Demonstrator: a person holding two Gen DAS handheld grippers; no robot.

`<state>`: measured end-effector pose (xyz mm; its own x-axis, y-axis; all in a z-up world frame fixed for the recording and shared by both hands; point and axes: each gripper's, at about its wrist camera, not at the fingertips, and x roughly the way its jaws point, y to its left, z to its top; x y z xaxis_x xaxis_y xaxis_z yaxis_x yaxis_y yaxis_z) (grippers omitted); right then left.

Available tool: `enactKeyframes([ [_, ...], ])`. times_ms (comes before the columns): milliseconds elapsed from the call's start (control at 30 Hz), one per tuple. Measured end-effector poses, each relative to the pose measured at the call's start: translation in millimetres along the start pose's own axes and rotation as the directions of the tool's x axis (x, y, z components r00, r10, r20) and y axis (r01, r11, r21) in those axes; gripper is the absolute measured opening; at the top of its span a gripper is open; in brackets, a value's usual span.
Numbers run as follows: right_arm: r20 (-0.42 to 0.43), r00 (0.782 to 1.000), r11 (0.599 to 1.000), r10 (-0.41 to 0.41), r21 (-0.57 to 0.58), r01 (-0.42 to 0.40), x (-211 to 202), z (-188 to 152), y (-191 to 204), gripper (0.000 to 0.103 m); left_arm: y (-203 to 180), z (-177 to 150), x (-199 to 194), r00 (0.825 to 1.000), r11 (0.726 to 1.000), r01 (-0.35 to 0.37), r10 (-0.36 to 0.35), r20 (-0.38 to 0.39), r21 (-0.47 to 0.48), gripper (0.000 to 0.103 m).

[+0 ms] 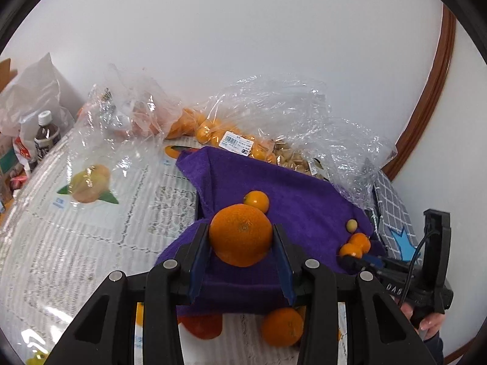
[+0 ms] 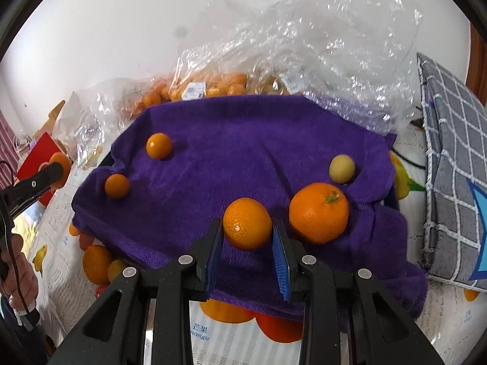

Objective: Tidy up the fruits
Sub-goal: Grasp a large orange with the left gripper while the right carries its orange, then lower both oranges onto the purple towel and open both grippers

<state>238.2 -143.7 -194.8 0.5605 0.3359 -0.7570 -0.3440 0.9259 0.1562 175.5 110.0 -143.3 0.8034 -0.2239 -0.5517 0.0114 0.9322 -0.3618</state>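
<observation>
While both grippers hold fruit over the soft purple towel (image 2: 243, 140), a slip is the big worry. The towel lies bumpy over a dark tray, so a round fruit that drops could roll off the near edge to the white table cover (image 1: 91, 213) with fruit pictures, where other oranges already sit. A grip that is too hard could squash the soft peel. The crinkly clear plastic bags (image 2: 304, 30) of small oranges rest just past the far edge of the towel, and a grey checked cushion (image 2: 450, 152) stands by its right edge.

The left gripper (image 1: 240, 243) is clamped on the big round orange (image 1: 241, 234). Its two blue pads press the fruit on both sides, above the near left part of the towel. This orange is bright, bumpy and shiny, with a small star mark on top.

The right gripper (image 2: 247, 243) squeezes a middle-sized shiny orange (image 2: 247, 223) over the near edge of the towel. Just beside it, on the right, a bigger orange with a green stem (image 2: 318, 212) lies on the towel. I think the held one could bump it when it goes down.

Smaller things lie on the towel too: two little round oranges (image 2: 159, 145) near the far left corner, and one pale yellow ball-shaped fruit (image 2: 342, 168) near the right edge.
</observation>
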Motion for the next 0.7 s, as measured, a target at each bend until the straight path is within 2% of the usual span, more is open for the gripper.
enactKeyframes([
  [167, -0.007, 1.0, 1.0, 0.005, -0.002, -0.005, 3.8, -0.2, -0.3, 0.032, 3.2, -6.6, 13.0, 0.999, 0.999, 0.024, -0.025, -0.026, -0.025, 0.039],
  [267, 0.0, 1.0, 1.0, 0.014, 0.007, -0.014, 2.9, 1.3, -1.7, 0.032, 3.6, -7.9, 16.6, 0.999, 1.0, 0.015, -0.016, -0.029, -0.022, 0.039],
  [400, 0.012, 1.0, 0.999, -0.012, -0.033, 0.012, 0.3, -1.0, 3.4, 0.032, 2.2, -6.8, 19.0, 1.0, 1.0, 0.0, 0.0, -0.023, -0.022, 0.039],
  [600, 0.063, 0.998, 1.0, 0.006, -0.03, -0.004, -13.4, -0.9, 0.0, 0.04, -21.0, 18.6, 40.7, 0.998, 1.0, 0.002, -0.001, -0.067, 0.022, 0.039],
  [700, 0.083, 0.996, 1.0, 0.019, 0.005, -0.02, -19.6, 1.0, -8.4, 0.04, -31.3, 25.5, 55.1, 0.997, 0.998, -0.035, 0.039, -0.074, 0.051, 0.039],
])
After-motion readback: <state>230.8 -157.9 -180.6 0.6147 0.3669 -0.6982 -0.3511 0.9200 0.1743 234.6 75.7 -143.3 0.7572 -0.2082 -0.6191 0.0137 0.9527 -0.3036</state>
